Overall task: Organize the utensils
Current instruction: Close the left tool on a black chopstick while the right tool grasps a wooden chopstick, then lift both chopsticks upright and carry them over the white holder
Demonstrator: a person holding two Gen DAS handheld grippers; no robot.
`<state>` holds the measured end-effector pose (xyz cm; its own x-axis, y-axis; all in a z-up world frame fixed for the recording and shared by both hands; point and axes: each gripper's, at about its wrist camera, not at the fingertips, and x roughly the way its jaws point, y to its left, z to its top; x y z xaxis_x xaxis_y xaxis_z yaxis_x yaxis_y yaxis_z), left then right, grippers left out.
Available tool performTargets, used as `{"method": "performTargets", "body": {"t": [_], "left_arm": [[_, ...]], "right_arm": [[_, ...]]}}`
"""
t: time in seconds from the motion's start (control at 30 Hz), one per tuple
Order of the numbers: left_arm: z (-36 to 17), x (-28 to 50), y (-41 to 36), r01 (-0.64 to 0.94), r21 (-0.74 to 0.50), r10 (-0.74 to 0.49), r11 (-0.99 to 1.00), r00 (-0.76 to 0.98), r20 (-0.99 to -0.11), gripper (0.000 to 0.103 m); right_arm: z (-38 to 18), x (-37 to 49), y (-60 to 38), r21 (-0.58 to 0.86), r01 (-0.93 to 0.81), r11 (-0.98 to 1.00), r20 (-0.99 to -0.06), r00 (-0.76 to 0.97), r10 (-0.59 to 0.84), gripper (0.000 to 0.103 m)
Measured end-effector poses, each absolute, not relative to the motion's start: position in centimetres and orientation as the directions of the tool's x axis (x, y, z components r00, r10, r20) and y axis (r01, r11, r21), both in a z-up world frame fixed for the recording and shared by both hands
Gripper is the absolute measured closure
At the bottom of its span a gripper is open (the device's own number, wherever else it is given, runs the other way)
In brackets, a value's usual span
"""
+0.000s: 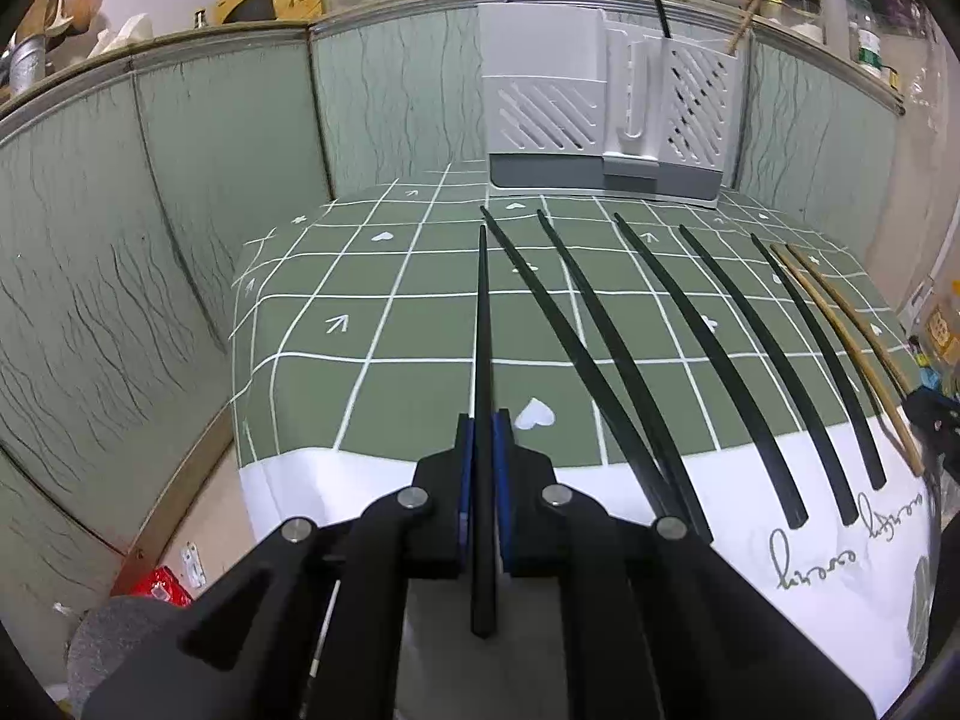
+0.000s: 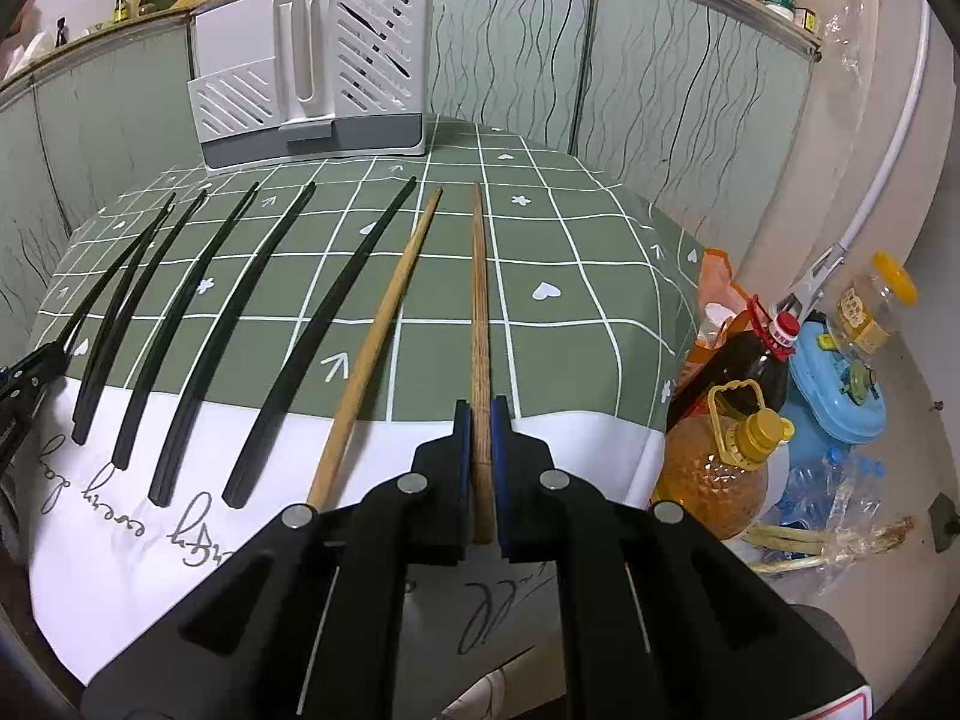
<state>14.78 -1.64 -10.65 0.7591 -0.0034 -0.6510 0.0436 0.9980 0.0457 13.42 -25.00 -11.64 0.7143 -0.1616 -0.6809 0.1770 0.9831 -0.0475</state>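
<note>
My left gripper (image 1: 483, 420) is shut on a black chopstick (image 1: 482, 324) that points straight ahead over the green checked cloth (image 1: 360, 372). Several more black chopsticks (image 1: 708, 348) and two wooden ones (image 1: 840, 324) lie in a row to its right. My right gripper (image 2: 482, 405) is shut on a brown wooden chopstick (image 2: 478, 288); a second, paler wooden chopstick (image 2: 384, 324) lies just left of it, with black chopsticks (image 2: 300, 348) beyond. A white slotted utensil holder (image 1: 606, 114) (image 2: 312, 66) stands at the cloth's far edge, one black and one wooden stick upright in it.
Green panelled walls (image 1: 180, 180) enclose the table at the back and left. Right of the table, low down, stand oil bottles (image 2: 720, 462), a dark bottle (image 2: 756, 354), a blue container (image 2: 840, 384) and a jar (image 2: 876, 306). The cloth's white hem (image 2: 150, 540) hangs over the near edge.
</note>
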Motion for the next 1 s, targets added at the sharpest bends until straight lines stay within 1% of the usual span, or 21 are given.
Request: {"method": "performTargets", "body": {"t": [0.33,0.57,0.7,0.83,1.0], "left_arm": [[-9.9,14.2,-1.0,0.045,-0.01,-0.04,0.999,0.75,-0.66,0.095],[-7.4,13.3,-0.8,0.082,0.014,-0.055,0.997,0.776,-0.628,0.095],[-6.0,13.3,0.2,0.101,-0.003,-0.08,0.995,0.775,-0.626,0.095],[-4.4,13.2,0.4,0.128,0.038,-0.078,0.991,0.789,-0.609,0.095],[-3.1,13.7,1.1,0.142,0.029,-0.096,0.989,0.791,-0.605,0.095]], "right_arm": [[-10.4,11.8,-25.2,-0.004,0.131,0.991,-0.654,0.75,-0.102,0.097],[-8.7,10.6,-26.4,0.005,0.08,0.997,-0.647,0.761,-0.058,0.097],[-7.5,10.3,-27.1,0.023,0.046,0.999,-0.646,0.763,-0.02,0.097],[-6.5,10.7,-27.5,0.026,0.004,1.0,-0.656,0.754,0.014,0.097],[-6.1,11.4,-27.6,0.018,-0.01,1.0,-0.663,0.748,0.02,0.097]]}}
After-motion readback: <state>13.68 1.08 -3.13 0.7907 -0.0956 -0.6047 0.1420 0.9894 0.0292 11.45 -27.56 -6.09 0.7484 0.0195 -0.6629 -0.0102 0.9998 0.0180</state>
